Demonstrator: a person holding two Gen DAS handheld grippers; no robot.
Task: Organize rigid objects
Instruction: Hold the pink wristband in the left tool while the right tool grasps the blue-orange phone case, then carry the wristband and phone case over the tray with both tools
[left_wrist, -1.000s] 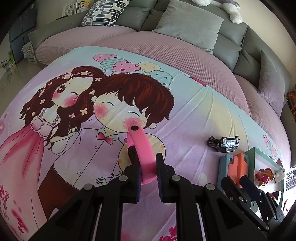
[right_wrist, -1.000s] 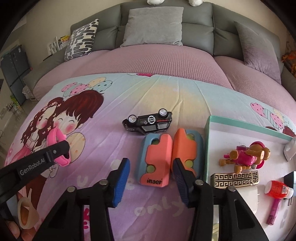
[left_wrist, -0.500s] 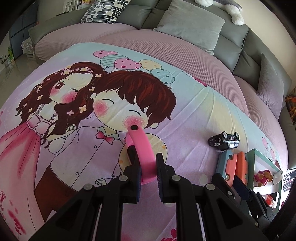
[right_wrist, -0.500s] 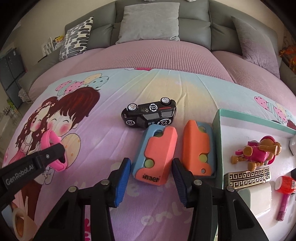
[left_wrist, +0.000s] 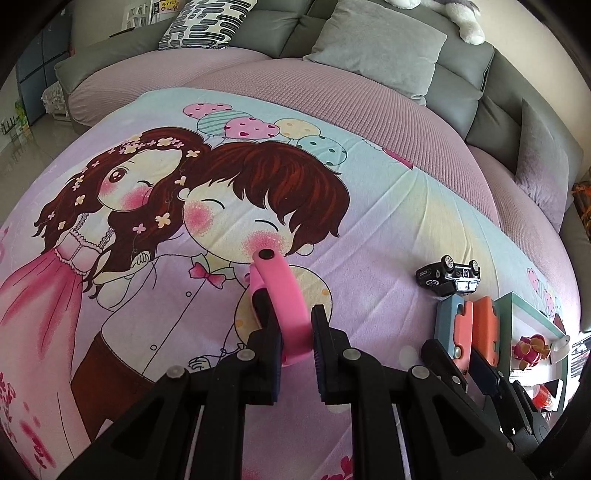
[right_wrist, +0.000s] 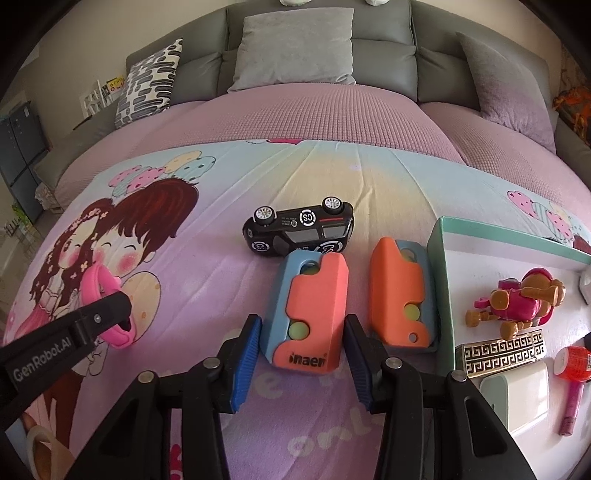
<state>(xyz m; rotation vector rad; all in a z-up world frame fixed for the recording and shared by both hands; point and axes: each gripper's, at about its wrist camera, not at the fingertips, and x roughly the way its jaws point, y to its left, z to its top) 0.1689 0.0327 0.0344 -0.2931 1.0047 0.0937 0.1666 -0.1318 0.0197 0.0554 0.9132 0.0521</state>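
My left gripper (left_wrist: 290, 306) is shut on a pink wristband (left_wrist: 280, 291), held just above the cartoon bedsheet (left_wrist: 155, 325). In the right wrist view the same band (right_wrist: 105, 295) and the left gripper (right_wrist: 110, 314) show at the left. My right gripper (right_wrist: 303, 325) is open, its blue pads flanking the near end of an orange-and-blue toy (right_wrist: 310, 306) that lies on the sheet. The pads are close to its sides, but I see no squeeze. A second orange-and-blue toy (right_wrist: 400, 291) lies just right of it. A black toy car (right_wrist: 299, 230) lies on its side just beyond them.
A teal-rimmed white tray (right_wrist: 480, 232) at the right holds a pink-and-brown figure (right_wrist: 517, 302), a gold patterned box (right_wrist: 498, 352), a white block (right_wrist: 517, 395) and a red-capped pink toy (right_wrist: 572, 373). A tape roll (right_wrist: 40, 443) lies at the lower left. Grey cushions line the back.
My right gripper has moved forward, so the near orange-and-blue toy now lies between its fingers. The left gripper keeps its hold on the pink wristband in the same place.
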